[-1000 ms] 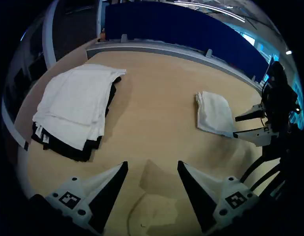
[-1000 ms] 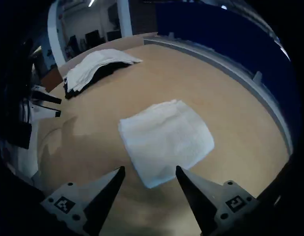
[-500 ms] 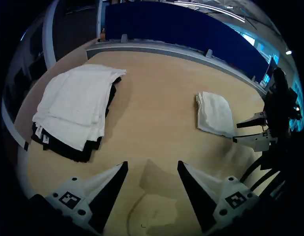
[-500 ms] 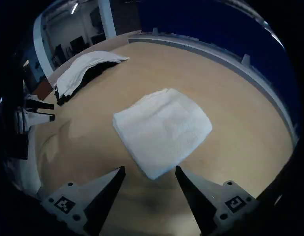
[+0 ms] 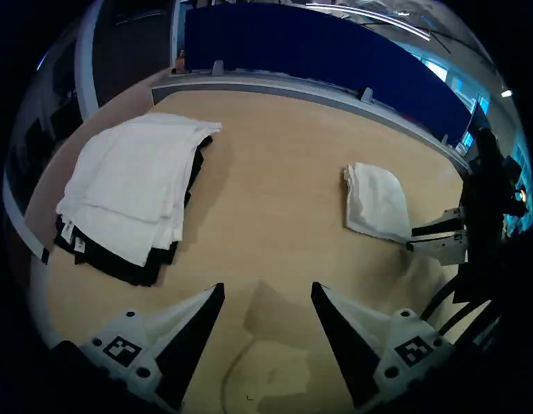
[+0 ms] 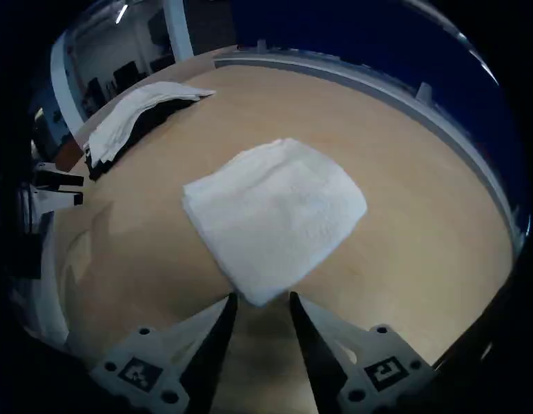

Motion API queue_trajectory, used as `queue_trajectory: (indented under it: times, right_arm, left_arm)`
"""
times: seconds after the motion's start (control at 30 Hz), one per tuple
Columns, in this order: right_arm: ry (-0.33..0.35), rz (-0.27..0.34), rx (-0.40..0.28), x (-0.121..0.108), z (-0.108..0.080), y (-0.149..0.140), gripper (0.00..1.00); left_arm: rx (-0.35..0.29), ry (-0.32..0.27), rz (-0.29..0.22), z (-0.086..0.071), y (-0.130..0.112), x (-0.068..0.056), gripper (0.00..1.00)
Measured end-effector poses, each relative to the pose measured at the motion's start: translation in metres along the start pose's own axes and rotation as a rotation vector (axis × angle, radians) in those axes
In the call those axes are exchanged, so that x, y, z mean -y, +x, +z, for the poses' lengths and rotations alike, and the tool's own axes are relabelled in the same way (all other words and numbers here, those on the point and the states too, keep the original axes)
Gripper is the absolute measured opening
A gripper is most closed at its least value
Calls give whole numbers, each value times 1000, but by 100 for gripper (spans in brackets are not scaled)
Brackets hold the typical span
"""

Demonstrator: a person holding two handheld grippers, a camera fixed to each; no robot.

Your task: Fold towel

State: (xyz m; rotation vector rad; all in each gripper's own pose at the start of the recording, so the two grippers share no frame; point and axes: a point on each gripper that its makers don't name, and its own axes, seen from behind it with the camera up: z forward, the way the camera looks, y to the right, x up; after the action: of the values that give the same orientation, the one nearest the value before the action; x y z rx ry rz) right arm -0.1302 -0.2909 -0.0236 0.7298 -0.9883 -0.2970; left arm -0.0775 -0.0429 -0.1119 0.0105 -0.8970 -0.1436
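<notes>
Now the right hand-held gripper has drawn its fingers in around the near corner of the folded towel on the surface; whether they already pinch it is unclear. The left hand-held gripper stays spread, empty. A lift or further fold likely follows.

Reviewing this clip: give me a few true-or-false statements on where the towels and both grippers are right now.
1. The folded white towel lies on the light wooden table. True.
2. The left gripper is shut on a towel. False: it is open over bare table.
3. The stack of white towels rests on black folded cloths. True.
4. The right gripper is at the stack. False: its fingers flank a corner of the folded white towel.
</notes>
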Motion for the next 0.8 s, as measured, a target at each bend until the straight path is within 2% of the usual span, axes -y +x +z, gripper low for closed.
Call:
queue_trajectory:
  times: [0.13,0.4,0.53,0.67,0.8]
  right_arm:
    - [4,6,2,0,0,-2,42]
    - [12,3,3,3,-1,-2,38]
    - [15,1,0,5,0,-3,26]
    - [13,1,-2,5,1,-3,23]
    - [1,-1,-9,2,0,-2,10]
  left_arm:
    - [0,2,0,0,0,1,93]
    - [-1,2,1,-1,1,0,94]
    - [-1,1,2,-1,1,0,93]
    - [0,1,5,0,1,0,93]
    - [1,3,6,0,0,0,93]
